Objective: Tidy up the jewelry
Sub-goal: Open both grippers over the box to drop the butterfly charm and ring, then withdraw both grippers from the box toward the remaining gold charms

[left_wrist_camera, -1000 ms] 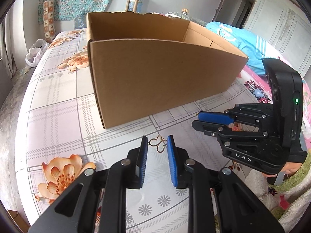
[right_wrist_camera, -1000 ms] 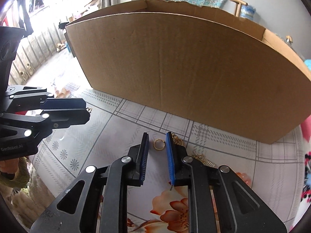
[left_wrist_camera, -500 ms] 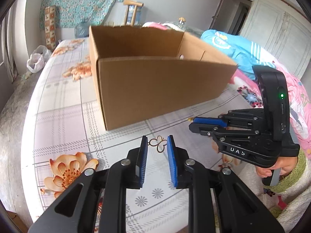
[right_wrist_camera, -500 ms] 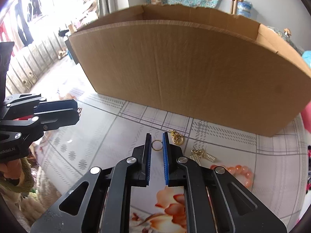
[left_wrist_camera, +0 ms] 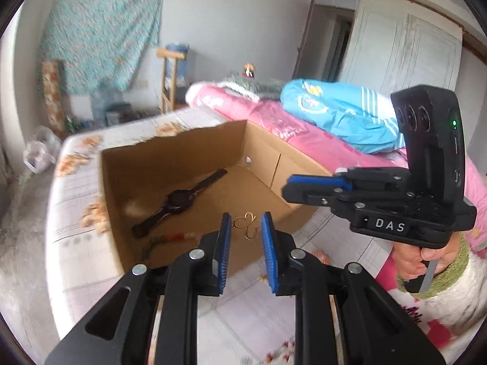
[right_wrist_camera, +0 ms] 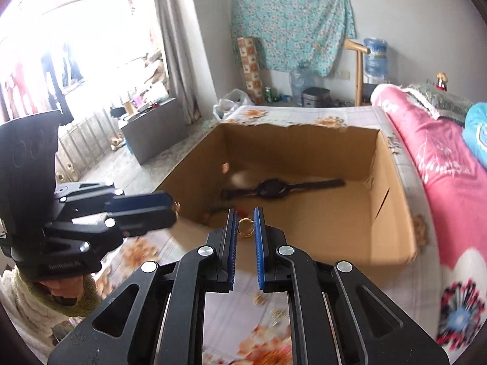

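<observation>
The left gripper [left_wrist_camera: 246, 228] is clamped on a thin gold wire ornament [left_wrist_camera: 247, 225], the right gripper [right_wrist_camera: 245, 226] on a gold ring [right_wrist_camera: 245, 227], both above the cardboard box [right_wrist_camera: 392, 213] (wristwatch [left_wrist_camera: 179, 202] inside). Both pieces look light, slippery; the wire probably bends, so grip gently.

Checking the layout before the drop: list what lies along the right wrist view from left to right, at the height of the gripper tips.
Left gripper → gold ring, held in the right gripper → cardboard box's right wall → pink bedding.
</observation>
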`<state>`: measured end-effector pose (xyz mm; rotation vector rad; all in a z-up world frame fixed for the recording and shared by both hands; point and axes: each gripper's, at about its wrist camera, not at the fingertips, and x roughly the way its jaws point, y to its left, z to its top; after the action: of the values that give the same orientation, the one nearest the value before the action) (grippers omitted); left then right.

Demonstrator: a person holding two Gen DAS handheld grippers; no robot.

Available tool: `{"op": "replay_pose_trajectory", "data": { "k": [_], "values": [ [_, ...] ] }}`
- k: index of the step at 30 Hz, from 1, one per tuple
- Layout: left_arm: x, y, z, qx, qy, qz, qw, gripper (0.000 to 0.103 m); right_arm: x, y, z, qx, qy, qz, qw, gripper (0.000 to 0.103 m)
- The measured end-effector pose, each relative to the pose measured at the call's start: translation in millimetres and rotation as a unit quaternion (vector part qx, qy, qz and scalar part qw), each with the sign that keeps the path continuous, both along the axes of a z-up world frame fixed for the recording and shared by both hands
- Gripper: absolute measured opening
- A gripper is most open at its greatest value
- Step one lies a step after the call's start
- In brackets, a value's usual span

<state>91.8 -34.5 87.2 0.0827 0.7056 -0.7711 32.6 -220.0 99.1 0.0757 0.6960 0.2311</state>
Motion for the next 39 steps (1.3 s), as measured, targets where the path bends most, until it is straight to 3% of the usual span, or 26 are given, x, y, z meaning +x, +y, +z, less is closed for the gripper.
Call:
{"op": "replay_pose_trajectory", "data": {
  "k": [6,10,14,17,20,29,35,39],
  "values": [
    [79.1,-48.8,-27.8,0.074,0.084,0.014,0.9936,0.02,77.8,-33.0,-31.8,0.036,0.112,-0.027,0.993,0.009],
    [100.9,-70.4,-43.0,0.114,0.108,0.026,0.9873,0.02,100.2,-47.9,-47.3,0.054,0.163,-0.039,0.984,0.01],
    [115.5,-75.4,-51.5,0.116,0.142,0.034,0.9825,0.02,103.1,-59.7,-53.1,0.072,0.18,-0.044,0.98,0.014],
    [119.0,-74.0,-52.7,0.109,0.151,0.041,0.9817,0.03,103.4,-62.7,-54.7,0.079,0.175,-0.04,0.981,0.015],
    [120.6,-73.8,-53.8,0.105,0.154,0.044,0.9815,0.031,100.4,-64.8,-48.8,0.077,0.165,-0.039,0.983,0.018],
    [96.7,-56.7,-23.7,0.065,0.108,0.045,0.991,0.031,78.6,-70.1,-25.4,0.07,0.108,-0.049,0.99,0.02],
    [30.3,-24.0,11.0,0.037,0.012,0.019,0.9991,0.033,22.7,-64.6,5.5,0.087,0.037,-0.031,0.995,0.022],
    [-23.4,-2.5,11.6,0.021,-0.024,-0.016,0.9994,0.036,-22.7,-56.6,10.5,0.099,0.004,-0.006,0.995,0.022]
  ]
}}
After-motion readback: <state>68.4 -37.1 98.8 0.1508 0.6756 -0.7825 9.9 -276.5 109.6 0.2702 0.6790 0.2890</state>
